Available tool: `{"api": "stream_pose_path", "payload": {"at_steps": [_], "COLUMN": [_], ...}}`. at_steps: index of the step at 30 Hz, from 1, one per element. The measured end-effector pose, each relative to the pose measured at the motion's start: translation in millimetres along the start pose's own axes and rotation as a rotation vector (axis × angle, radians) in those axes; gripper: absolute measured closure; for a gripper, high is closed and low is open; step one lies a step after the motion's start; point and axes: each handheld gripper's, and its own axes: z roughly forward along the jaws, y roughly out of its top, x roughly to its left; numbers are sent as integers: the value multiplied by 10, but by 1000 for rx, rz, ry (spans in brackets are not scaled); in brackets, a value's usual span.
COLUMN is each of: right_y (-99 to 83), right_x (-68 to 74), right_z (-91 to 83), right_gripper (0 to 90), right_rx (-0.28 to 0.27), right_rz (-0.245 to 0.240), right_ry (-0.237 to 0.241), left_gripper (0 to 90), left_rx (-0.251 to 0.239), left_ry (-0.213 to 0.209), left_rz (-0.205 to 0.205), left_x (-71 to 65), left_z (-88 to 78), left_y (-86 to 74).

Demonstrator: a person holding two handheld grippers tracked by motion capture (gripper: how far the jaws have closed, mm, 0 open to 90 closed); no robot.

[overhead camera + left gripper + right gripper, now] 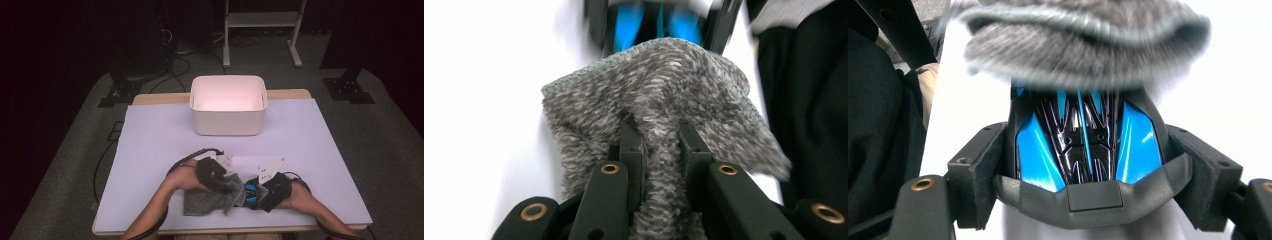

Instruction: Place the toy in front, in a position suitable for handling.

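Cloth (659, 95) pinched in left tongs (659, 145) — right tongs (1088, 165) grip blue-black toy (1088, 145).

L gripper (235, 184) fingers pinched tight; R gripper (252, 192) fingers spread wide, clamping.

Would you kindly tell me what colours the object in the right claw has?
Glossy black object with bright blue panels, clearest in the right gripper view.

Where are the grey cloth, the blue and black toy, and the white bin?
grey cloth (664, 85), left gripper view, the fuzzy middle above the claw tips.
blue and black toy (1083, 150), right gripper view, its glossy striped centre.
white bin (227, 122), high view, its near outer wall.
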Motion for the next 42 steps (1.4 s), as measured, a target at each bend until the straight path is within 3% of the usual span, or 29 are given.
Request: {"api": "stream_pose_path", "payload": {"at_steps": [6,10,13,20,22,30,33,37,42], "right_y": [0,4,6,6,-3,0,-2,-6,-7], "right_x": [-3,-6,0,2,-3,4,6,0,0], "right_z": [-1,-1,0,2,5,6,6,7,6], "right_gripper": [223,223,223,224,223,223,224,224,224], "right_rx": [1,6,6,5,-1,0,-3,-2,-2], "right_rz": [2,-2,3,4,4,10,13,0,-2], "right_ry": [1,1,0,2,1,8,7,2,1], "left_gripper": [771,771,772,768,764,762,762,762,756], "left_rx": [4,-70,-94,-65,-93,-61,-53,-57,22], "left_ry": [38,21,0,-32,-41,-71,-58,-38,27], "left_rz": [-76,-102,-72,29,35,95,94,64,29], "left_x": [2,36,39,78,84,97,78,67,20], "left_z": [-134,-153,-123,70,108,299,269,150,16], "left_y": [-389,-442,-307,197,302,562,537,367,60]}}
